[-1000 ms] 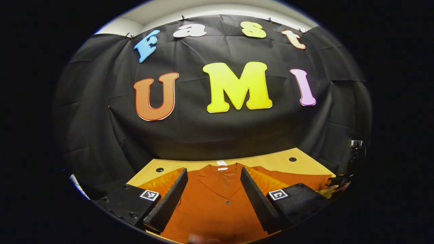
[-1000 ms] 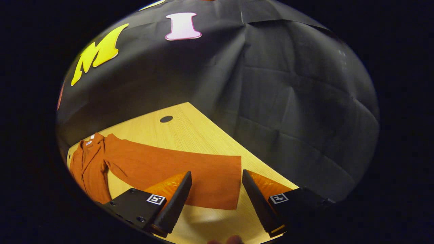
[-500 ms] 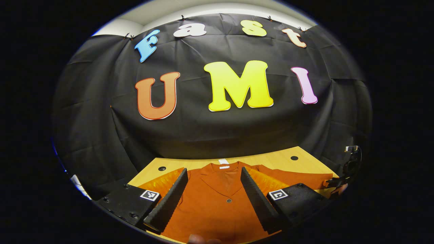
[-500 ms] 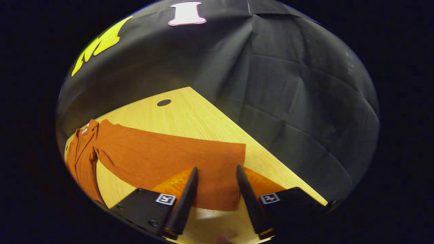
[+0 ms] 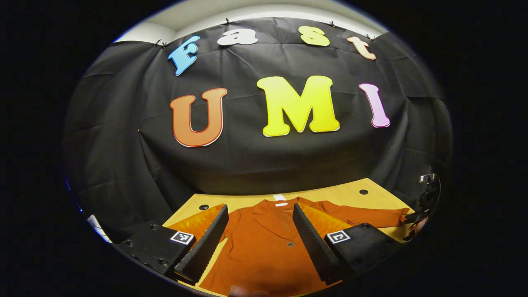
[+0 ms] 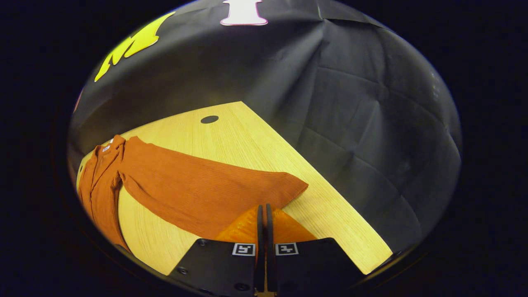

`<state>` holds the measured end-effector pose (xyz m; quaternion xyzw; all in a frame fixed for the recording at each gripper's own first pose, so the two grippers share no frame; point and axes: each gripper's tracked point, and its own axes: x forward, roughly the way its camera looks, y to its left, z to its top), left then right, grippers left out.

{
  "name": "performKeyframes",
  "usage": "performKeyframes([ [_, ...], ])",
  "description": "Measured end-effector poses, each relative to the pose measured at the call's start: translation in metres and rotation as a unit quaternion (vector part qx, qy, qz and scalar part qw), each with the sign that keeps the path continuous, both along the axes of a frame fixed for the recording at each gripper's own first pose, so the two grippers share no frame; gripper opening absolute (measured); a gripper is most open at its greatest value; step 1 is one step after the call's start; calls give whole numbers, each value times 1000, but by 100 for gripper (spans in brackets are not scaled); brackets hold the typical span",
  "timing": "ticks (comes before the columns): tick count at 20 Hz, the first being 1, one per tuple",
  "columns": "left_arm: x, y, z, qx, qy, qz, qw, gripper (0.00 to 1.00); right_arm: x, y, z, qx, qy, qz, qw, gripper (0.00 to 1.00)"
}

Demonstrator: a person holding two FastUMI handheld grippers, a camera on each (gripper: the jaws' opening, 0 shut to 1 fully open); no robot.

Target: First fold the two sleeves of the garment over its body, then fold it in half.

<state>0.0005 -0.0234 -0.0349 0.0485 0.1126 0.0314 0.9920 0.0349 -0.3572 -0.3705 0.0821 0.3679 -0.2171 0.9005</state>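
An orange button-front garment [image 5: 264,243] lies flat on the wooden table [image 5: 330,193], collar toward the back wall. My left gripper [image 5: 260,208] hovers open over its chest, one finger on each side of the front. In the right gripper view the long sleeve [image 6: 198,185] stretches out from the body [image 6: 97,185] across the table. My right gripper [image 6: 262,207] is shut on the sleeve's cuff end, which puckers at the fingertips. The right gripper [image 5: 420,214] also appears at the far right of the left gripper view, at the sleeve tip [image 5: 371,215].
Bare tabletop [image 6: 247,136] runs beyond the sleeve to the table's right edge, with a dark round hole [image 6: 209,119] near the back. Another hole [image 5: 203,207] sits at the back left. Black cloth walls close in behind and to the right.
My right gripper has closed from wide open onto the cuff, and the sleeve end has bunched slightly. The left gripper has stayed open, drifting a little leftward over the garment.
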Motion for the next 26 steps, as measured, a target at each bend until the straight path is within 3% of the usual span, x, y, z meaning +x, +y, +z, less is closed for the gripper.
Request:
performKeyframes([
  [6,0,44,-3,-11,-10,24,1000,100,22,1,77,-5,-60,-16,998,0],
  [13,7,88,-19,-56,-18,34,998,100,88,69,195,-30,-137,54,989,2],
  [20,-1,147,-28,-76,-31,50,995,100,168,201,287,-42,-195,150,968,2],
  [26,-31,222,-36,-85,-35,102,990,100,208,372,289,-28,-201,257,945,2],
])
